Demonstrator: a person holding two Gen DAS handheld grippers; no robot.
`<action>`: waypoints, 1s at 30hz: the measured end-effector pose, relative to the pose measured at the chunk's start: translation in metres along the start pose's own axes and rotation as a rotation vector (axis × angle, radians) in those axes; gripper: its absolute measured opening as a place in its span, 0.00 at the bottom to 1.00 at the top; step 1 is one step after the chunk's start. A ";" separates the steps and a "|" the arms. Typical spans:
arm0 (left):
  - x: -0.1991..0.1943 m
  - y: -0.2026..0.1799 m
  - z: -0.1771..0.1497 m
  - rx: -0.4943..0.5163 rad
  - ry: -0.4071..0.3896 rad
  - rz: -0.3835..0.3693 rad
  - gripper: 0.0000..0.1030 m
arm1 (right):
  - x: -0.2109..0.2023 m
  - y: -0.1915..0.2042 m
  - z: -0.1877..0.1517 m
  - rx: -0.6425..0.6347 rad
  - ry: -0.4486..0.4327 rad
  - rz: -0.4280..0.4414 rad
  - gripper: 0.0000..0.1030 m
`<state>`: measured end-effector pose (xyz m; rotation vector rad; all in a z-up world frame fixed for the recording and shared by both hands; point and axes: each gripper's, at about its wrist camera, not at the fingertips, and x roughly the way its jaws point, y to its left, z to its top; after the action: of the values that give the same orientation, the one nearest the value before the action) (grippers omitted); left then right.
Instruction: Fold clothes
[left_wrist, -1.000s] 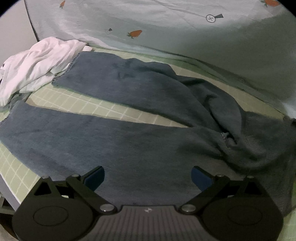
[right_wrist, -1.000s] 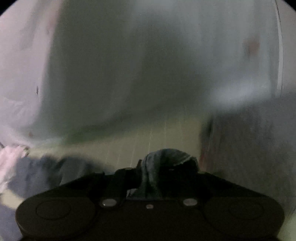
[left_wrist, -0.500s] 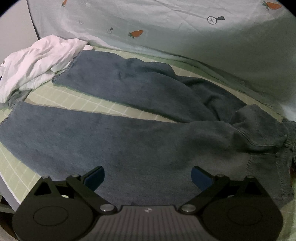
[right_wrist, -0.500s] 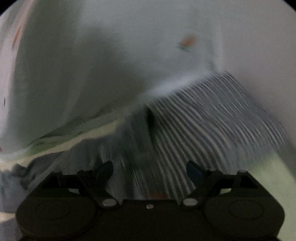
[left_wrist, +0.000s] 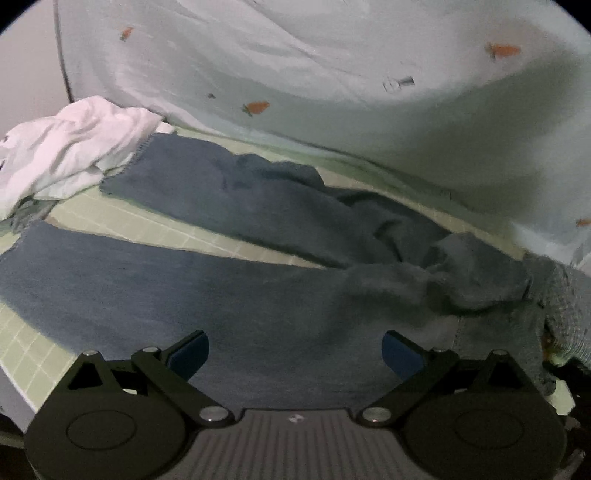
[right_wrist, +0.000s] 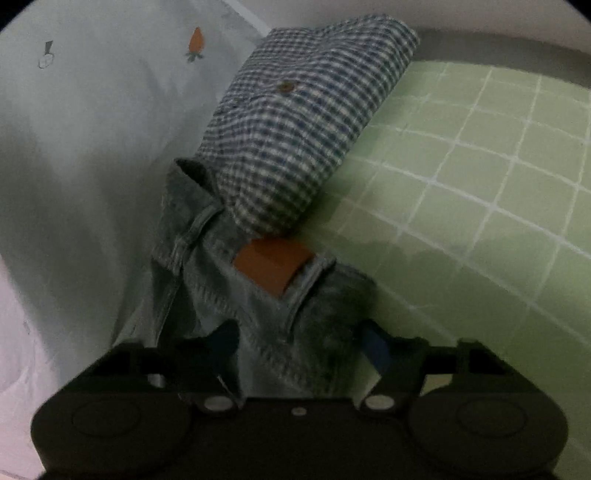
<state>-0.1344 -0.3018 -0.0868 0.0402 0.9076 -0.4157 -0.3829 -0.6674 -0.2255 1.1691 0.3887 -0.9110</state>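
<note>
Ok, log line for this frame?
left tongs open over jeans leg | right tongs open at waistband | checked shirt folded beside

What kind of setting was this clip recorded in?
Most likely a bedroom, with the clothes laid out on a bed: jeans lie spread on a green checked sheet, and a pale carrot-print quilt is bunched up behind them.

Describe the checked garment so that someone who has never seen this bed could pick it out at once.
Start from the green grid-patterned sheet and follow it to the pale carrot-print quilt. At that edge lies the folded checked shirt, its near end resting on the waistband of the jeans. Only it has a small blue-and-white check and a brown button.
</note>
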 end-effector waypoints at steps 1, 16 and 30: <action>-0.005 0.005 -0.003 -0.010 -0.008 0.004 0.96 | 0.001 0.003 -0.002 -0.028 -0.005 -0.027 0.27; -0.035 0.050 -0.045 -0.023 0.104 0.093 0.96 | -0.138 -0.065 -0.065 -0.164 -0.075 -0.257 0.18; -0.066 0.083 -0.079 -0.004 0.117 0.156 0.96 | -0.153 -0.021 -0.100 -0.446 -0.205 -0.401 0.95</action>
<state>-0.1992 -0.1868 -0.0961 0.1322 1.0127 -0.2680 -0.4723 -0.5165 -0.1703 0.5898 0.6354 -1.2046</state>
